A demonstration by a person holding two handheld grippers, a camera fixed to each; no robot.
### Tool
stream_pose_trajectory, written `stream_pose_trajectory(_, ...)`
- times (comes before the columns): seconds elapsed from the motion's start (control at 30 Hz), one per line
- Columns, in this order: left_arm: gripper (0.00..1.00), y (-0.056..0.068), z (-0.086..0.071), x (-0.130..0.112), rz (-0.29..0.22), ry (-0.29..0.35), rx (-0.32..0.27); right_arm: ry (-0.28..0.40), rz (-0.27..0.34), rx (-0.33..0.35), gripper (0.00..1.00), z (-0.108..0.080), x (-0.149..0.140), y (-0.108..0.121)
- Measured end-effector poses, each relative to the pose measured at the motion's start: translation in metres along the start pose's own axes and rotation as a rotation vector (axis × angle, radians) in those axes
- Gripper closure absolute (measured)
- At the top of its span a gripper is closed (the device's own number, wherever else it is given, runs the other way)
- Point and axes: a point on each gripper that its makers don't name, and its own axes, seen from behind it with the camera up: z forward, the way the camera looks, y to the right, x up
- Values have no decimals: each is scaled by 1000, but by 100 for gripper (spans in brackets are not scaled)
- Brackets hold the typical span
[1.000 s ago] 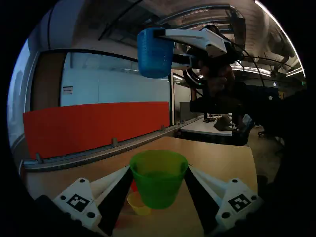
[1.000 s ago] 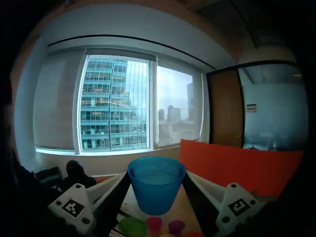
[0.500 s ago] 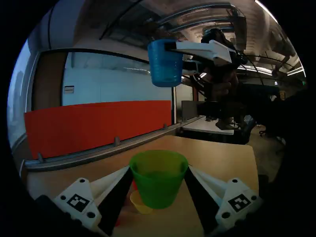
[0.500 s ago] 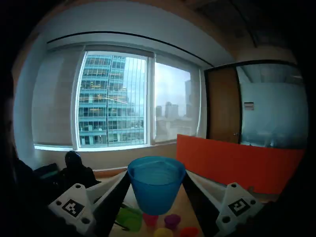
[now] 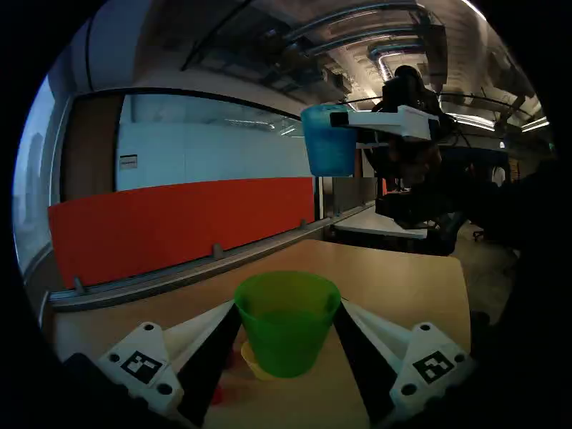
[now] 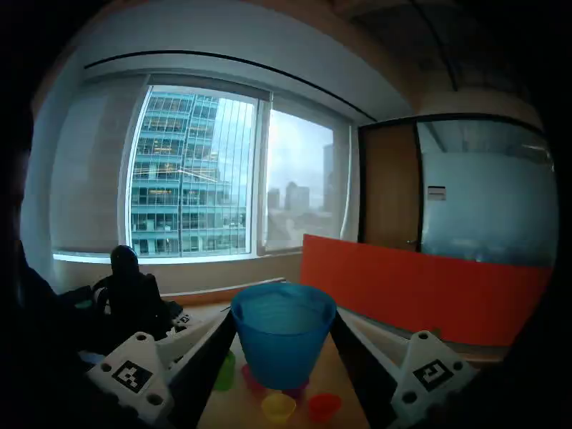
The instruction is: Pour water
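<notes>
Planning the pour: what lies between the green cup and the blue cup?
Nothing solid: in the left gripper view, open air above the tabletop separates the green cup from the raised blue cup.

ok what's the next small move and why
Probably bring the blue cup, held in the right claw, down over the green cup in the left claw before tilting: in the left gripper view it hangs upright, high and off to the side.

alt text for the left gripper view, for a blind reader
The left gripper holds an upright green cup above a wooden table. Farther off and higher, the right gripper holds a blue cup upright. An orange panel stands behind the table.
</notes>
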Motion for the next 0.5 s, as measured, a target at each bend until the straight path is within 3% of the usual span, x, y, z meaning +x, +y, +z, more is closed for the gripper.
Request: stream_pose_trajectory(0.5,15,-7,-9,-4,3,-23,16,-27,-7,-64,9,-32,-31,22)
